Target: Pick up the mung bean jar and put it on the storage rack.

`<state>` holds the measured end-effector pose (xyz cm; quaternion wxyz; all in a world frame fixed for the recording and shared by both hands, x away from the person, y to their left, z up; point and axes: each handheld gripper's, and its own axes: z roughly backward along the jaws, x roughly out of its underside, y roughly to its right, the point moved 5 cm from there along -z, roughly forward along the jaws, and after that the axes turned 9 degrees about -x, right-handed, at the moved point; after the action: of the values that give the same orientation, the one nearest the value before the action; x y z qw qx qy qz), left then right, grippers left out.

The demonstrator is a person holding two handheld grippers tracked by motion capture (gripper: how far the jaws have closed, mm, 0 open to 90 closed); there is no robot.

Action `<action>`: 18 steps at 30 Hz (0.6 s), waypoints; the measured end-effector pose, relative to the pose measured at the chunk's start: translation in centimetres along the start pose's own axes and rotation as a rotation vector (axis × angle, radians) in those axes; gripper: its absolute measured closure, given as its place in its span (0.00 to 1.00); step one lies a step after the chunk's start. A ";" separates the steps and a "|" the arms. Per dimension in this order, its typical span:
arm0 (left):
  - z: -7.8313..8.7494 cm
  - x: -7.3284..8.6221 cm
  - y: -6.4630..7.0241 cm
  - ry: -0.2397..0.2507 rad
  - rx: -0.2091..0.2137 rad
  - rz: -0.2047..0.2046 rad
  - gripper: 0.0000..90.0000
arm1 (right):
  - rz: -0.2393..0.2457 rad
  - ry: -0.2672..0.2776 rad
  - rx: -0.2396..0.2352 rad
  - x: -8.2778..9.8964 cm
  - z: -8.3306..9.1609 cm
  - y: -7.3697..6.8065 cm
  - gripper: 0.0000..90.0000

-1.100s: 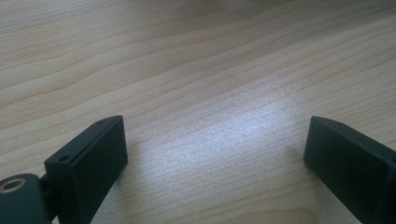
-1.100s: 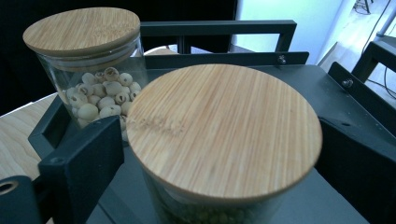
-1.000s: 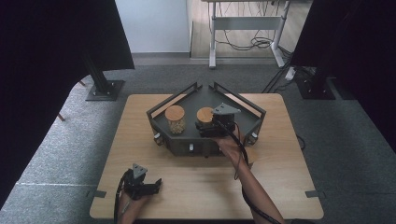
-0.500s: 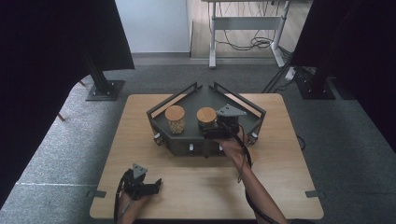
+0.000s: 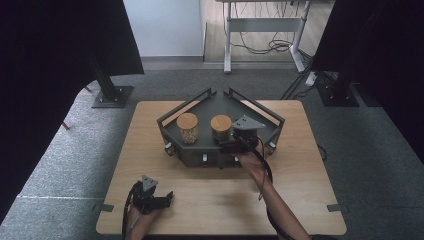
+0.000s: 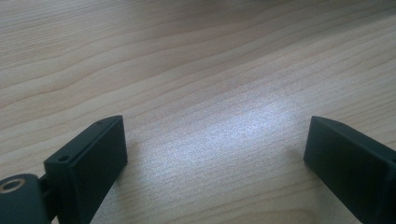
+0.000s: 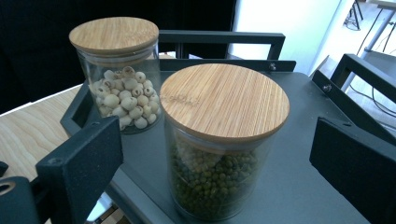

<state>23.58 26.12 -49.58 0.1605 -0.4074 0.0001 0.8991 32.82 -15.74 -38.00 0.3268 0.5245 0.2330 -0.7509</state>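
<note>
Item: jar of green beans [image 7: 219, 154], glass w/ bamboo lid [image 7: 224, 100], lid seated. Loc: on dark grey tray [image 5: 260, 117], right of the two jars, approx. centre of tray. Upright. Not lifted, not gripped.

Item: jar of pale round seeds [image 7: 122, 74], same lid type, lid seated. Loc: tray, left of the green-bean jar, standing apart from it. Untouched.

Item: right gripper [image 7: 215, 163]. Loc: near edge of tray, just right of the green-bean jar in high view [image 5: 239, 145]. Jaws wide apart, one either side of the jar, no contact seen; holds nothing. Jar sits between jaws but gap remains both sides.

Item: left gripper [image 6: 215, 154]. Loc: near-left of wooden table [image 5: 300, 165], well apart from tray; high view [image 5: 152, 197]. Jaws wide apart over bare wood, holds nothing. Idle, by the look.

Status (judgement): early stage, approach to green-bean jar lined up. Outstanding: close on jar, then lift or move; nothing yet relocated or opened.
</note>
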 end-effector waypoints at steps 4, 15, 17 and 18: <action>0.0 0.0 0.0 0.000 0.000 0.001 0.06 | 0.010 0.003 -0.005 0.1 0.3 -0.2 0.02; 0.0 0.0 0.0 0.000 -0.001 0.001 0.06 | 0.034 0.010 -0.021 0.0 1.3 -1.0 0.03; 0.0 0.0 0.0 0.000 -0.001 0.001 0.06 | 0.037 0.013 -0.025 0.0 1.5 -1.1 0.03; 0.0 0.0 0.0 0.000 -0.001 0.001 0.06 | 0.038 0.012 -0.026 0.0 1.6 -1.2 0.03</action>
<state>23.58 26.08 -49.58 0.1598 -0.4074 -0.0002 0.8992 30.95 -16.05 -37.42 0.3466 0.5290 0.2345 -0.7383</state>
